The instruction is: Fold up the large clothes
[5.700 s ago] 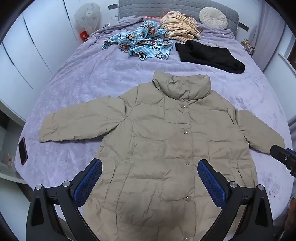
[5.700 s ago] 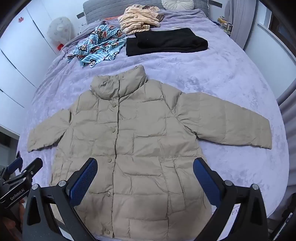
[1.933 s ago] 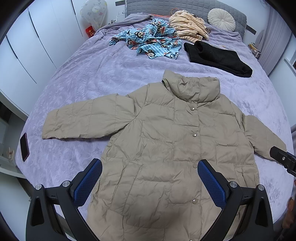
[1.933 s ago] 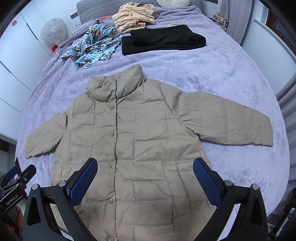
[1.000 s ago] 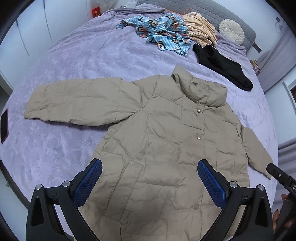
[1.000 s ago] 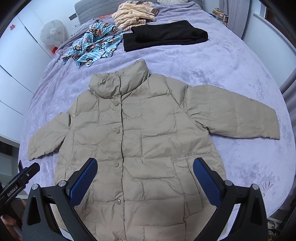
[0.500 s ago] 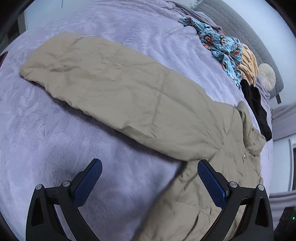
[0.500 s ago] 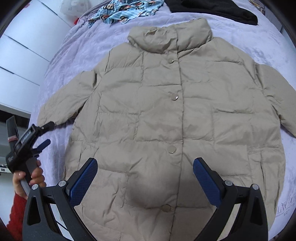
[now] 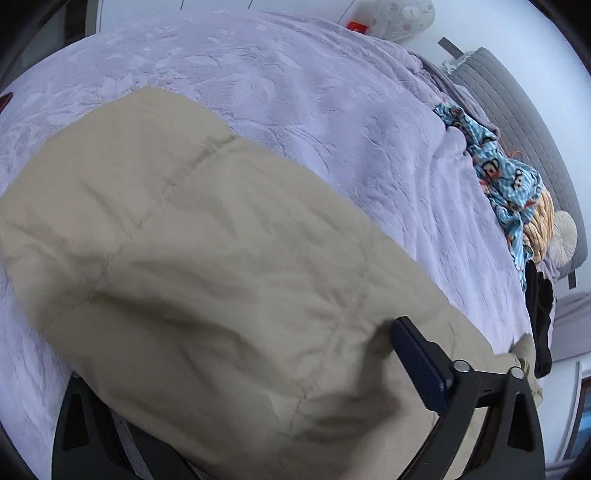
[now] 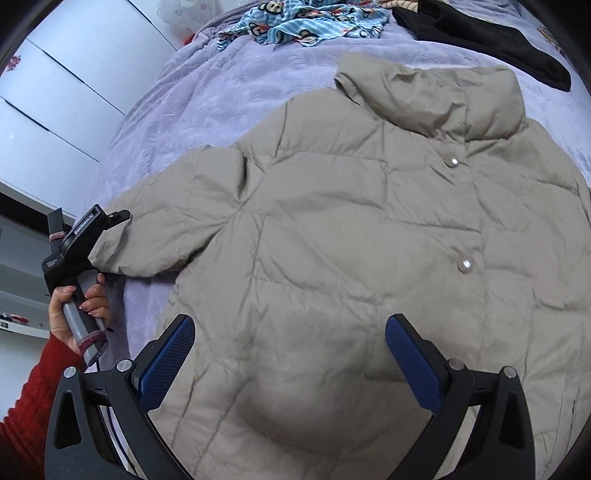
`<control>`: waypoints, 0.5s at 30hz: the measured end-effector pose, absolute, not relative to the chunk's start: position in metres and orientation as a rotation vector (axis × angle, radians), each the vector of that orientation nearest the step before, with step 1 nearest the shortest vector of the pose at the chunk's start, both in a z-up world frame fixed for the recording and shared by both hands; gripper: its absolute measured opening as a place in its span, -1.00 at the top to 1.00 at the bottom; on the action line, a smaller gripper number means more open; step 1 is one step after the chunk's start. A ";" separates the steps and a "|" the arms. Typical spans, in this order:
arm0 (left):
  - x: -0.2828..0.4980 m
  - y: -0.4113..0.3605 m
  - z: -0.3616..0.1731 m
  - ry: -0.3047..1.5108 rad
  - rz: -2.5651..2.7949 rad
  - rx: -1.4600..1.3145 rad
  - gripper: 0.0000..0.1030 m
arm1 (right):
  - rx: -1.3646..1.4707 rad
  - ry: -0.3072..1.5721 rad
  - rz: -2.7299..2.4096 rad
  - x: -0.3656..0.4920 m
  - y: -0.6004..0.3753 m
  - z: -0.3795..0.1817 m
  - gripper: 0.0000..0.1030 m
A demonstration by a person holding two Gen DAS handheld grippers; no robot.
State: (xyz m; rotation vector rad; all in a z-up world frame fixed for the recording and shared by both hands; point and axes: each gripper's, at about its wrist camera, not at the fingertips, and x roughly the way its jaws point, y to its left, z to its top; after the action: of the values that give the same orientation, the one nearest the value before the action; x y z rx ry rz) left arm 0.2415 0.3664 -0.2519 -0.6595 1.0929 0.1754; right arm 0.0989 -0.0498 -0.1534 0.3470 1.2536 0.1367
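A beige puffer jacket [image 10: 351, 229] lies face up, buttoned, on a purple bed [image 10: 207, 96]. Its left sleeve [image 9: 192, 258] fills the left wrist view. My left gripper [image 9: 240, 384] is open with the sleeve end lying between its fingers; the left finger is hidden under the fabric, and the right pad [image 9: 417, 369] shows. In the right wrist view the left gripper [image 10: 110, 221] sits at the sleeve cuff. My right gripper [image 10: 291, 358] is open and empty, low over the jacket's lower front.
A blue cartoon-print garment [image 10: 306, 18], a black garment [image 10: 491, 33] and a striped yellow garment [image 9: 539, 229] lie near the grey headboard [image 9: 517, 122]. White wardrobe doors [image 10: 55, 92] stand left of the bed. A round cushion [image 9: 561, 240] is by the headboard.
My left gripper has swung left and dropped onto the end of the left sleeve, which now lies between its fingers. My right gripper has moved in low over the jacket front.
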 end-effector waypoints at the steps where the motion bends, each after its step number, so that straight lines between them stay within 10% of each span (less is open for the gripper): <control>1: 0.248 0.371 -0.254 1.104 0.188 -0.657 -0.39 | 0.354 1.249 0.145 0.108 -0.046 -0.154 -0.99; 3: 0.254 0.376 -0.252 1.094 0.138 -0.680 0.84 | 0.357 1.242 0.151 0.122 -0.038 -0.153 -0.99; 7: 0.253 0.370 -0.218 1.026 0.135 -0.553 0.85 | 0.378 1.204 0.162 0.150 -0.022 -0.152 -0.90; 10: 0.243 0.356 -0.180 0.959 0.109 -0.427 0.85 | 0.416 1.207 0.195 0.170 -0.009 -0.163 0.53; 11: 0.239 0.353 -0.169 0.937 0.092 -0.408 0.85 | 0.454 1.213 0.214 0.177 -0.005 -0.170 0.68; 15: 0.232 0.329 -0.122 0.857 -0.007 -0.341 0.85 | 0.525 1.264 0.263 0.191 0.021 -0.210 0.70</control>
State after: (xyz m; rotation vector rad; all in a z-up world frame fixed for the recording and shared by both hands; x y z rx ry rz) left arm 0.2323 0.3290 -0.1222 -0.3410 0.8571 -0.0075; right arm 0.1907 0.0209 -0.2096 0.5250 1.2644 0.2629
